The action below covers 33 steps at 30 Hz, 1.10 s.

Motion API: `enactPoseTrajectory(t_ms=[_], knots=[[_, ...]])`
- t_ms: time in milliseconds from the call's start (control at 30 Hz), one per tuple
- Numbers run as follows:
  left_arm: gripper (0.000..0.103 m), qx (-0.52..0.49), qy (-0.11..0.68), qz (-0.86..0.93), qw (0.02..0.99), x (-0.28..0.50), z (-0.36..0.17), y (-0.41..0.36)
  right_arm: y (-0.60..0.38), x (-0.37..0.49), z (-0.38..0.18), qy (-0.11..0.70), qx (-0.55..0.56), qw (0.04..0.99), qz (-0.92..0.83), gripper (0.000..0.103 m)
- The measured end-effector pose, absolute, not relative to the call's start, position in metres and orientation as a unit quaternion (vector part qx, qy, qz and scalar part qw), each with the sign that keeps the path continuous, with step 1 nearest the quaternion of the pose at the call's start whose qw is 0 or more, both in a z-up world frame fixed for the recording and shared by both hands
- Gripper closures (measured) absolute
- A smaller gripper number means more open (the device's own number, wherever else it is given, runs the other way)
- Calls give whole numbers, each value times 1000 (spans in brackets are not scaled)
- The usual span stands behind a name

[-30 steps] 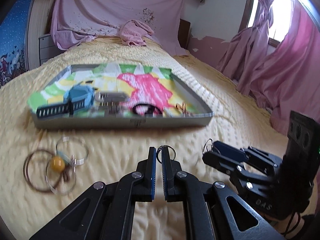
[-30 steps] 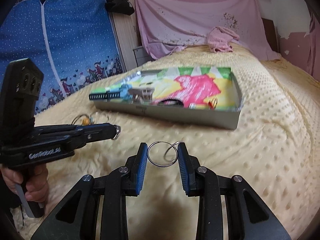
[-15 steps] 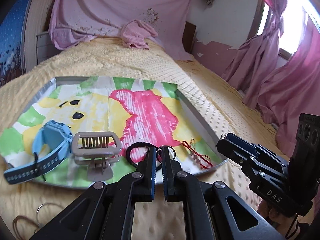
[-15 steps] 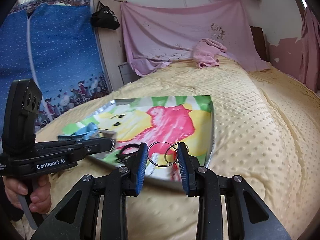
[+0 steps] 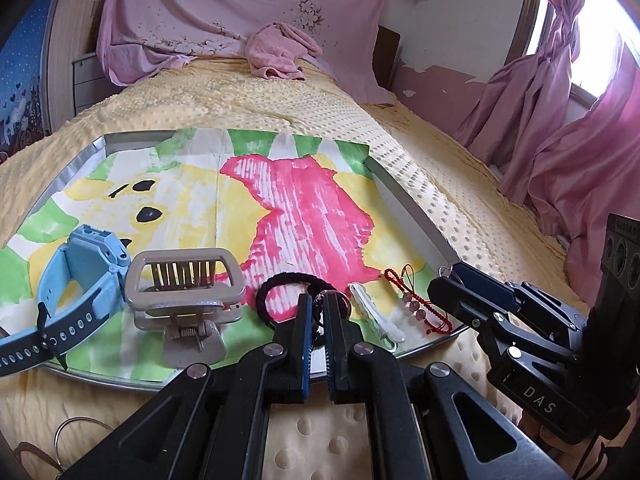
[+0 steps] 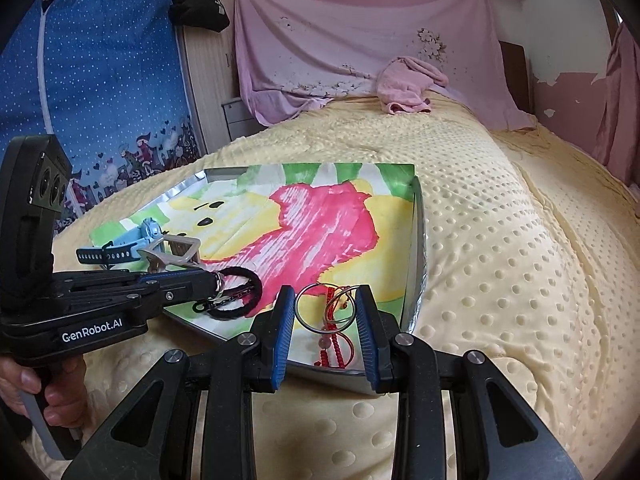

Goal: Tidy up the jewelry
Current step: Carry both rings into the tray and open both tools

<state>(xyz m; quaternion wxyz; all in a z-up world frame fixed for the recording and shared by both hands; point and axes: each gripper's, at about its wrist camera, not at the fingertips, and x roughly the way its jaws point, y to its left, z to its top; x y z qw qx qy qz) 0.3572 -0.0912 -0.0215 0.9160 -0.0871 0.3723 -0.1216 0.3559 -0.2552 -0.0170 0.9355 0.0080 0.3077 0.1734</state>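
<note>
A metal tray [image 5: 416,216], lined with a painted paper, lies on the yellow bedspread. Along its near side lie a blue watch [image 5: 80,280], a beige claw clip [image 5: 184,292], a black hair tie [image 5: 288,284], a white hair clip [image 5: 376,316] and a red beaded bracelet [image 5: 416,308]. My left gripper [image 5: 318,300] hovers over the hair tie, shut on a small ring with a dark chain [image 6: 219,279]. Over the tray's near right corner, above the bracelet [image 6: 336,352], my right gripper [image 6: 325,308] is shut on linked silver hoops [image 6: 316,285].
Thin bangles [image 5: 76,432] lie on the bedspread left of my left gripper. A pink cloth [image 5: 276,52] sits at the bed's far end. Pink curtains [image 5: 560,140] hang on the right and a blue fabric wardrobe [image 6: 100,80] stands on the left. A hand [image 6: 52,396] grips the left handle.
Both grippers have moved forward from the bare bedspread to over the tray's near edge, each still holding its ring. The bangles have slid down to the picture's bottom left.
</note>
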Motion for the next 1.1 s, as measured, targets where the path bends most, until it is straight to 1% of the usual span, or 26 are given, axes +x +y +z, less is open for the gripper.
enactPoseTrajectory(t_ms=[467, 700, 900, 1033, 1100], knots=[[97, -94, 374, -123, 915, 358, -24, -89, -254, 362, -25, 334, 5, 927, 169, 75], [97, -114, 374, -128, 911, 357, -25, -84, -253, 363, -24, 345, -1, 924, 164, 75], [97, -121, 376, -126, 910, 352, -24, -81, -258, 354, -17, 332, -5, 931, 149, 66], [96, -123, 371, -127, 912, 347, -21, -80, -263, 344, -10, 314, 2, 939, 143, 54], [96, -121, 370, -127, 912, 345, -20, -81, -266, 340, -7, 309, 4, 941, 138, 54]])
